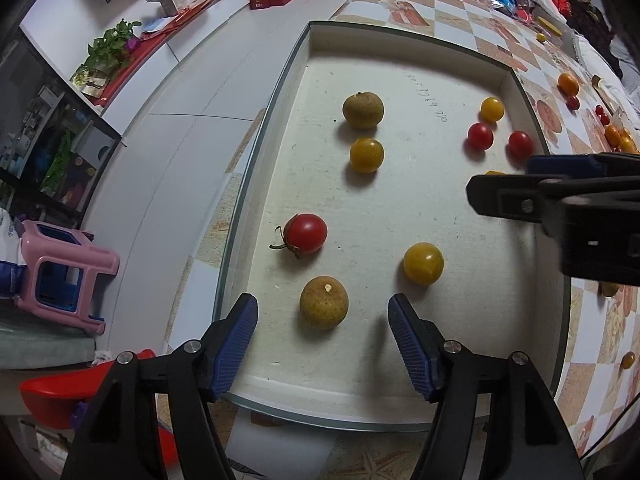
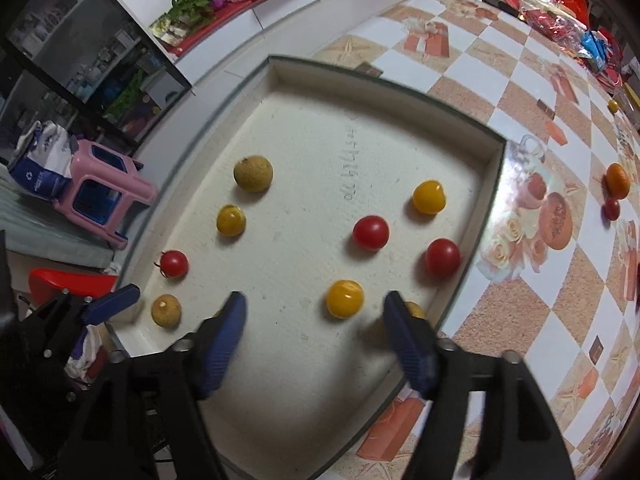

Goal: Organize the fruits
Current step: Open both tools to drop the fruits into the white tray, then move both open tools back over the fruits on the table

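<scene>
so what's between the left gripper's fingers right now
A brown longan sits on the tray floor just ahead of the open left gripper, roughly centred in the gap, touching neither finger. The left wrist view shows it.

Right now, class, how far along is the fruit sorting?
Done: several fruits lie in the white tray, including red tomatoes and yellow ones. In hand: nothing; the left gripper brackets a brown fruit, and the right gripper is open. Left: an orange and other small fruits on the table.
</scene>
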`<state>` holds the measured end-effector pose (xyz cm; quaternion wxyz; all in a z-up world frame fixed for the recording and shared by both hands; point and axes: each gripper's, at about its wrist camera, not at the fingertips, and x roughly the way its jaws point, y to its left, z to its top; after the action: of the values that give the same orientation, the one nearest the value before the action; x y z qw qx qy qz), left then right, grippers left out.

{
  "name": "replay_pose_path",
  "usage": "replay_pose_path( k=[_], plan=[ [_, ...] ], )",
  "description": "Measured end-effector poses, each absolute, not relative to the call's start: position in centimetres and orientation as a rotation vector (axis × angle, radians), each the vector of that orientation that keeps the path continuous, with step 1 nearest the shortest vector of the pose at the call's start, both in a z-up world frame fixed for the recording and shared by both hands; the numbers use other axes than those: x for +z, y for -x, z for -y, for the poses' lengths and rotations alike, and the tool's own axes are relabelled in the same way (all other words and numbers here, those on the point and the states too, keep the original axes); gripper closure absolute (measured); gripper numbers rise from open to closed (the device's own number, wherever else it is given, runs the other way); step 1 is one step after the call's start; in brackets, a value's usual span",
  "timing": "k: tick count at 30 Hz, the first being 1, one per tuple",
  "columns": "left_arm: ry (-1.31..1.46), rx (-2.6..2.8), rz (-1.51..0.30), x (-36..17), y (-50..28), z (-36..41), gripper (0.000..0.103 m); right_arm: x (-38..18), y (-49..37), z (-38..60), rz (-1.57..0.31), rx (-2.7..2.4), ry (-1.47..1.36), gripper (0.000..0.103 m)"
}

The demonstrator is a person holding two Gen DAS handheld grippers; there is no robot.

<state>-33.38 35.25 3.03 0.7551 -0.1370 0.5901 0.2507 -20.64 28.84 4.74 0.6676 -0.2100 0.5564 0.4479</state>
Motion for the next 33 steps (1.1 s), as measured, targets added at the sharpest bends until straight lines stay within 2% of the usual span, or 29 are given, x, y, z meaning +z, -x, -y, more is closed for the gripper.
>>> replay_pose_path(
  k=[8,21,33],
  plan=[
    [0.21,0.473,-1.272,4.7,31.1,-33.5,0.034,7.3,18.1,-22.9,-1.216,0.894,0.35,0.021],
    [0.045,0.103,-1.223,7.1,22.8,-23.0,0.034,7.2,16.1,-8.0,-1.248,0.576,0.229,0.021],
    [0.109,-0.05,-1.348,3.5,20.4,-15.8,0.034,4.2,19.8,2.3,-1.343,0.448,0.2,0.021]
  ],
)
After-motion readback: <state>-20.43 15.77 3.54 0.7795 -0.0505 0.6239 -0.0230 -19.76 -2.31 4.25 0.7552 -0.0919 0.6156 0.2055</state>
